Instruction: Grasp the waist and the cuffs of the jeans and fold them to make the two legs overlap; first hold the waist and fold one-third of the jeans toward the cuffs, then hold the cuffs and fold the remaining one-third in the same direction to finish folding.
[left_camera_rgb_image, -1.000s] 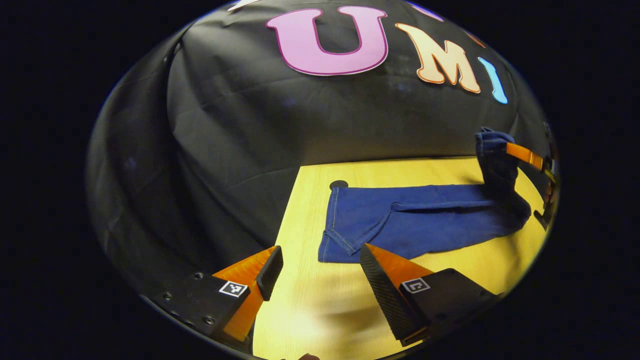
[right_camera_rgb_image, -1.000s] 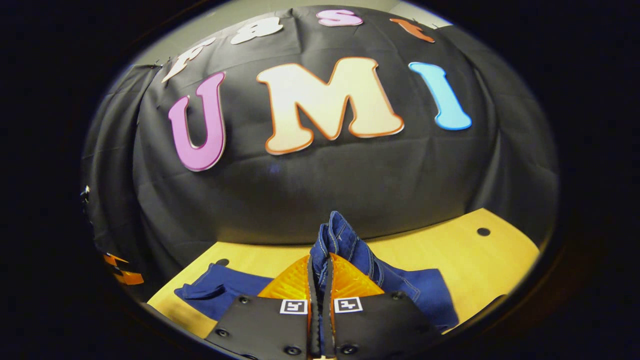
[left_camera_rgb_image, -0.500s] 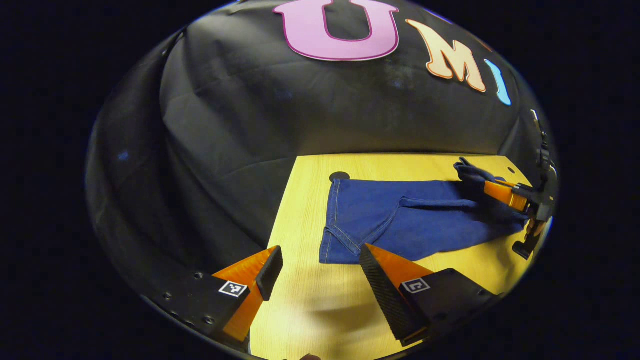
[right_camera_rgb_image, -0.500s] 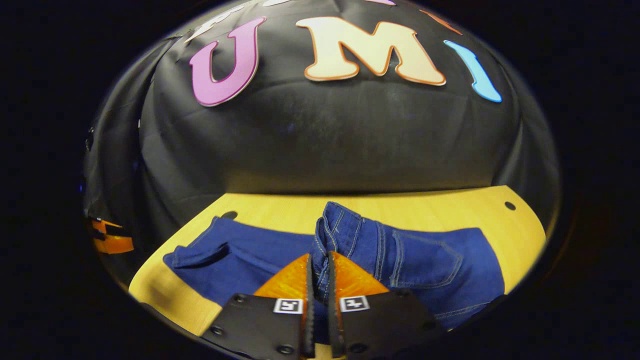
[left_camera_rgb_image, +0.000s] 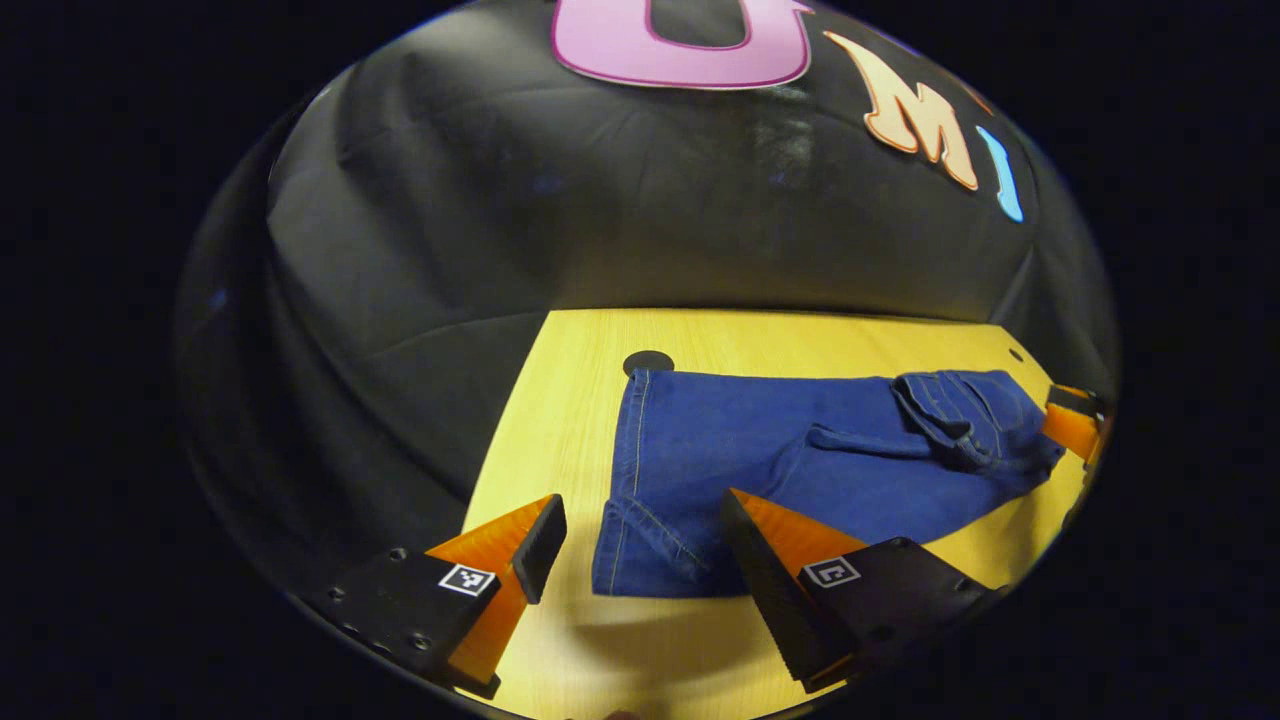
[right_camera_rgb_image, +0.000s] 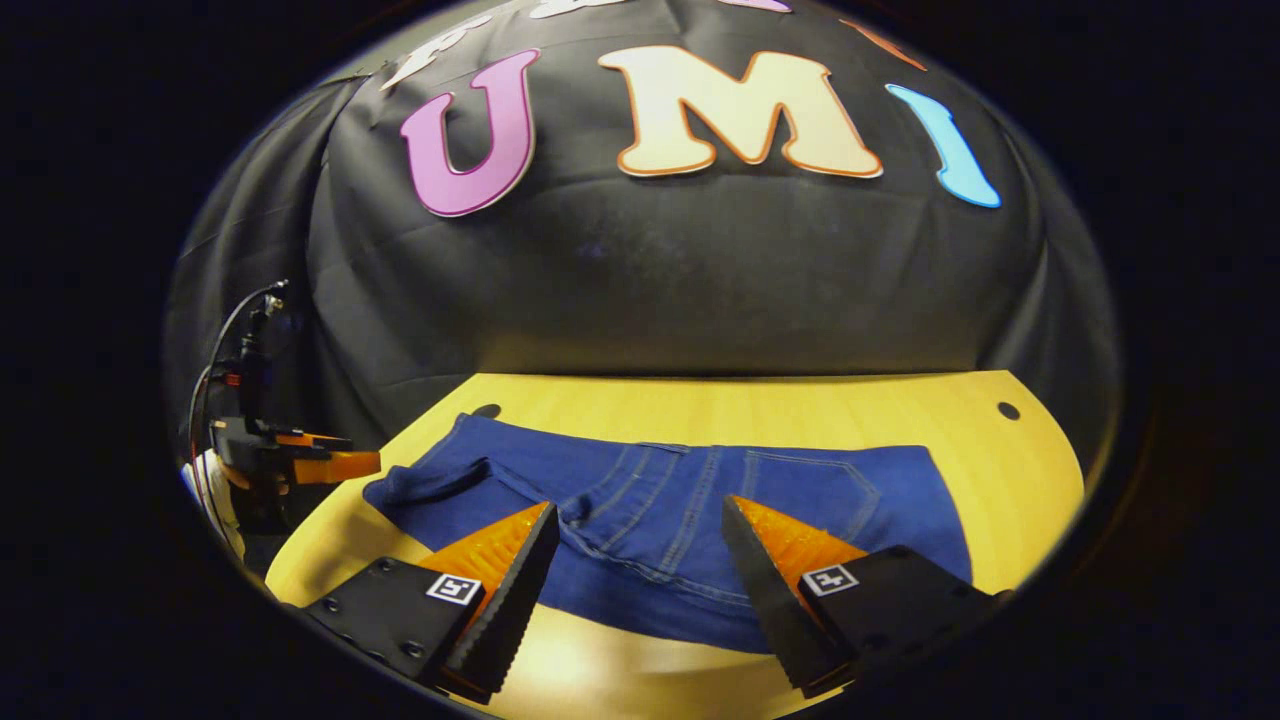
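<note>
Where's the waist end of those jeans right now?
In the right gripper view, the jeans' waist lies folded on the wooden table, just beyond the open right claw.

Dim booth, bright tabletop (left_camera_rgb_image: 560, 400), fisheye-warped edges

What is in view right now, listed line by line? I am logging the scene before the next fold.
jeans: one pair, blue denim, lying flat on the table, waist end folded over the legs, cuffs toward the left gripper.
table: one, light yellow wood, under the jeans.
holes in the table: two, dark, one by the cuff corner, one at the far right of the right gripper view.
booth wall: one, black cloth, behind the table.
left gripper: one, fingers open, just before the cuffs.
right gripper: one, fingers open, over the folded waist end, not pressing it.
</note>
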